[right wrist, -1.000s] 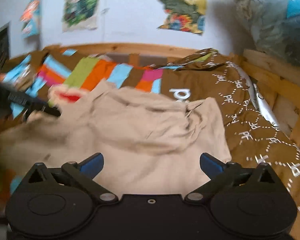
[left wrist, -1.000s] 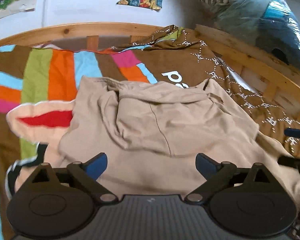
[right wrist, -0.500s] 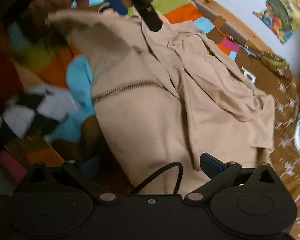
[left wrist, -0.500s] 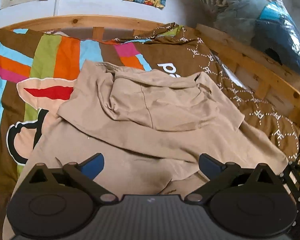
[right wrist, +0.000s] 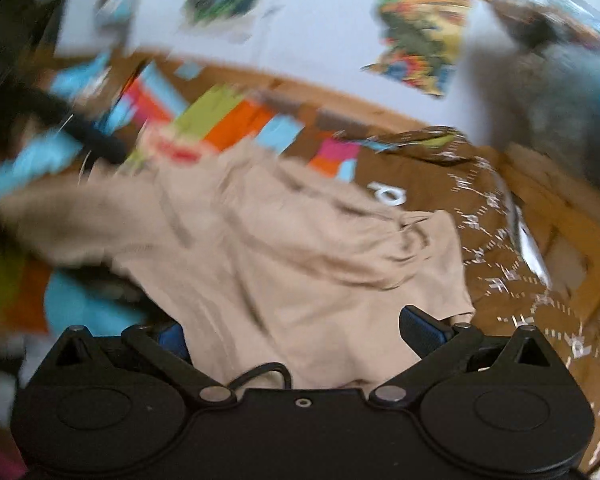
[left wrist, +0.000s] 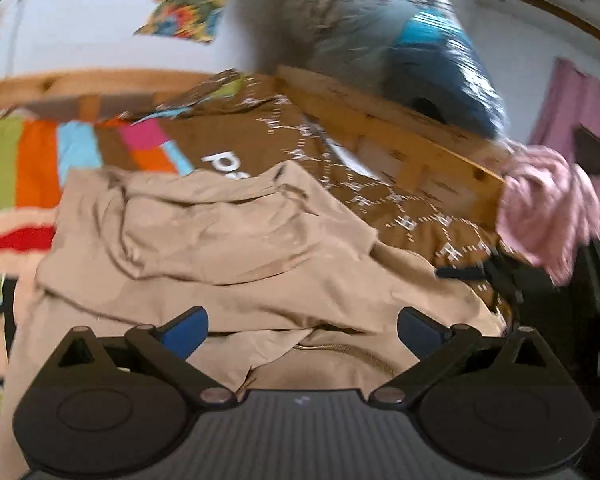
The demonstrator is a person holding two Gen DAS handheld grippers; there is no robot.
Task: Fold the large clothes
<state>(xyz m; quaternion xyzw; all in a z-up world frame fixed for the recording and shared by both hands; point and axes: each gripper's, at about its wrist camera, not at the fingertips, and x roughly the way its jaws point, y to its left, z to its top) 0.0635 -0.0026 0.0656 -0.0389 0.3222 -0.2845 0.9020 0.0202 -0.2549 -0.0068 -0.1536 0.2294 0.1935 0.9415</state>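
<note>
A large beige hooded sweatshirt (left wrist: 228,256) lies crumpled on a patterned bedspread, its hood bunched toward the headboard and its zipper (left wrist: 340,350) showing near the front. My left gripper (left wrist: 302,326) hovers open over the lower part of the garment, blue pads apart, nothing held. In the right wrist view the same sweatshirt (right wrist: 300,264) spreads across the bed, and my right gripper (right wrist: 296,332) stands open just above its near hem. Both views are blurred by motion. The other gripper (left wrist: 500,276) shows dark at the right of the left wrist view.
The bedspread (left wrist: 40,160) has bright stripes on the left and brown with white marks on the right (left wrist: 340,184). A wooden bed frame (left wrist: 400,136) runs along the far and right sides. A pink cloth (left wrist: 548,208) hangs at the right; posters hang on the wall (right wrist: 420,40).
Both cameras swung quickly. The right gripper turned from the garment's left side back toward the headboard. The left view shifted right, bringing the pink cloth into sight. Both stayed open.
</note>
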